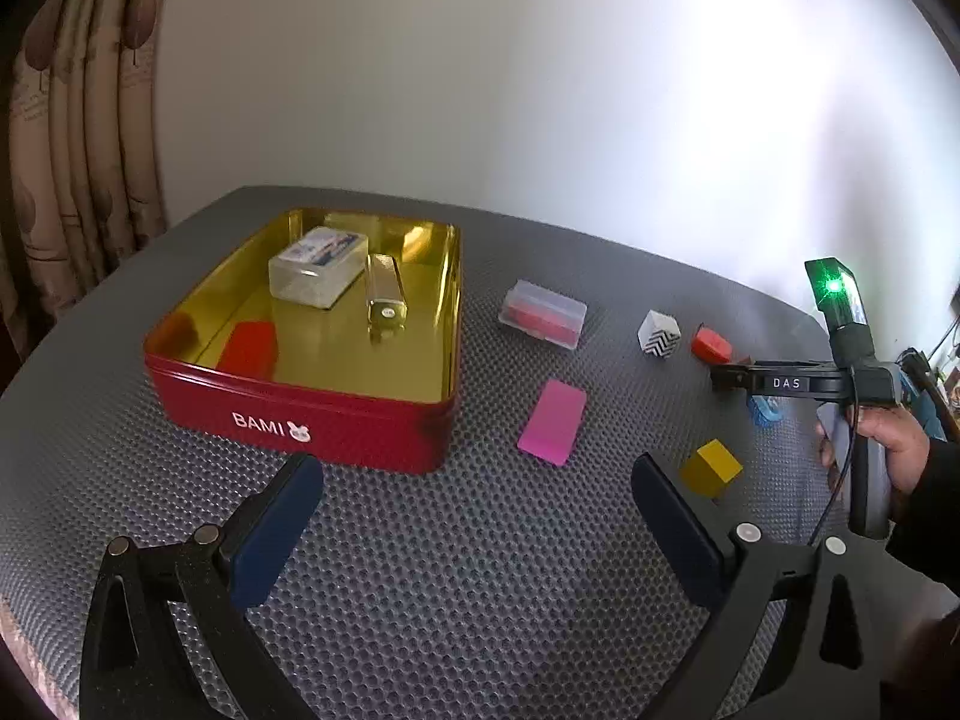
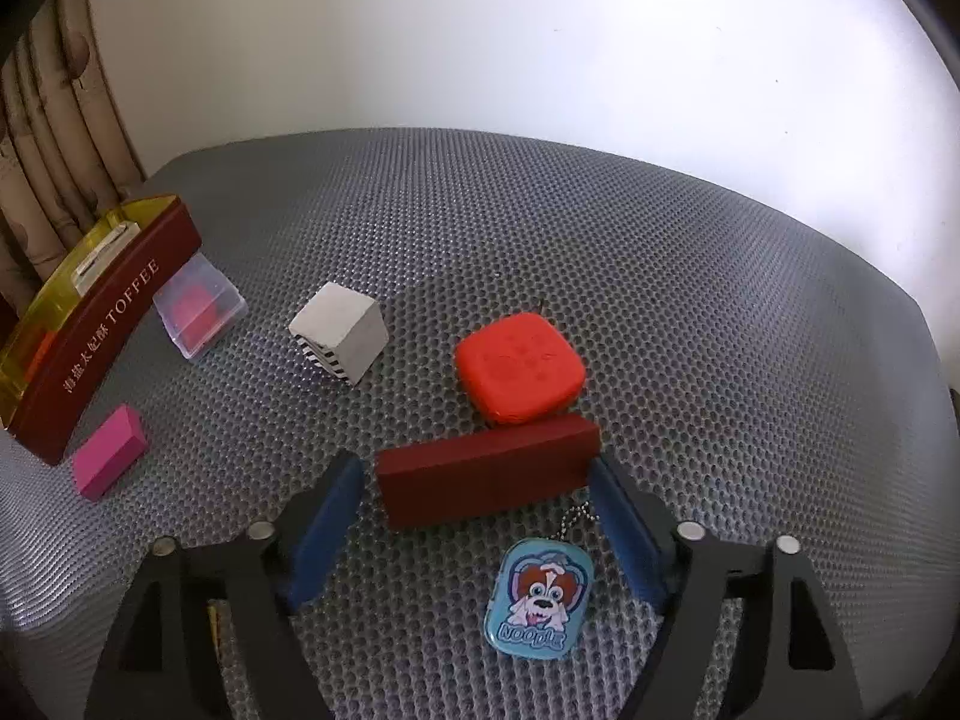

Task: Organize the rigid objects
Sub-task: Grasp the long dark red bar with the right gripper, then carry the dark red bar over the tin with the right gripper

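A red BAMI tin [image 1: 312, 414] with a gold inside holds a clear card box [image 1: 318, 267], a gold bar [image 1: 387, 294] and a red block [image 1: 249, 348]. My left gripper [image 1: 477, 468] is open and empty, in front of the tin. On the mat lie a pink block [image 1: 552, 423], a yellow cube [image 1: 711, 468], a clear case with red inside [image 1: 543, 315], a zigzag cube [image 1: 659, 333] and an orange-red square [image 1: 711, 343]. My right gripper [image 2: 477, 468] is open, its jaws on either side of a dark red block [image 2: 486, 474]. A blue dog tag [image 2: 540, 597] lies below it.
The right wrist view also shows the orange-red square [image 2: 519, 375], the zigzag cube [image 2: 339, 333], the clear case [image 2: 198, 306], the pink block [image 2: 111, 450] and the tin's side [image 2: 108, 330]. A curtain [image 1: 72, 120] hangs at the left. The grey mat's [image 2: 720, 300] far edge meets the wall.
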